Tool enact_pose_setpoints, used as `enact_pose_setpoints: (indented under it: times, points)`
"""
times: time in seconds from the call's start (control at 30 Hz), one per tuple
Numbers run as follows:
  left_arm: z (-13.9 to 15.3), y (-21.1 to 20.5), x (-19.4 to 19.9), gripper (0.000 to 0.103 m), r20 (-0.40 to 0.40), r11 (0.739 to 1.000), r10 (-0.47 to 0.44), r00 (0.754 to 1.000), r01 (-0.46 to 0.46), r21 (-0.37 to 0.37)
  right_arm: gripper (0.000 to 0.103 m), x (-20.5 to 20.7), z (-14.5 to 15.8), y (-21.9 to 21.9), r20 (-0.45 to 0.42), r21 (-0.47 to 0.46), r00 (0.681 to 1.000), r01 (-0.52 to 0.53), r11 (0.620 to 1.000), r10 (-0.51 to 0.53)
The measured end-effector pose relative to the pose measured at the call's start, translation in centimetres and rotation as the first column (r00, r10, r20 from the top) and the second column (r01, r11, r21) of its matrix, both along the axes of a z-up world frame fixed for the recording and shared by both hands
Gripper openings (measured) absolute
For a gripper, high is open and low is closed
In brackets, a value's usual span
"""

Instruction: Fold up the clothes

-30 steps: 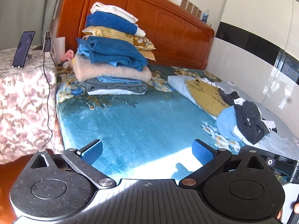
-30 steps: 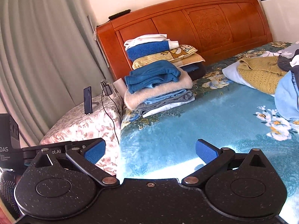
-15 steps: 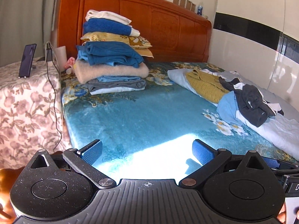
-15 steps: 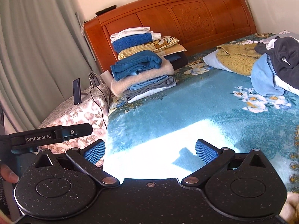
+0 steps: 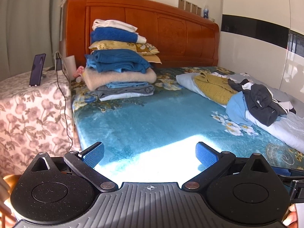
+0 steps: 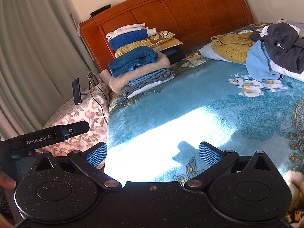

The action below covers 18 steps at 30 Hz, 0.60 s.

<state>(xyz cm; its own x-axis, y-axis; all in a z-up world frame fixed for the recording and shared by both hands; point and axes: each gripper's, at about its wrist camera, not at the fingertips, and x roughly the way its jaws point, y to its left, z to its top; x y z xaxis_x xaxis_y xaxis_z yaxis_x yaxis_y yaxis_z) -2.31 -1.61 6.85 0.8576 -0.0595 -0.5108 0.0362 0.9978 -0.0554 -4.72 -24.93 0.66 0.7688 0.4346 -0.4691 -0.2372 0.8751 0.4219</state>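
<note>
Both spread and empty over bed (image 5: 152,114) foot edge: left hand-held gripper (image 5: 150,154), right hand-held gripper (image 6: 153,154); unfolded pile (image 5: 258,102) at bed's right edge, folded stack (image 5: 119,70) at head-left corner; best to pinch top dark garment (image 6: 285,43) only, then drag to bare middle.

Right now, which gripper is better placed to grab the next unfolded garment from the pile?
Right, probably. Both the left gripper and the right gripper are open and empty, but the unfolded pile looms nearer in the right view.
</note>
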Motion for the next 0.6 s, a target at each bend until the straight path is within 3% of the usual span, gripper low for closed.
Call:
enact_pose_setpoints:
  times: [0.6]
  points:
    - [-0.49,-0.18,-0.06,0.103,-0.024,0.999,-0.008,1.0,0.007,-0.045,0.102,0.14,-0.78,0.4,-0.041,0.005,0.999,-0.022,1.0,0.022]
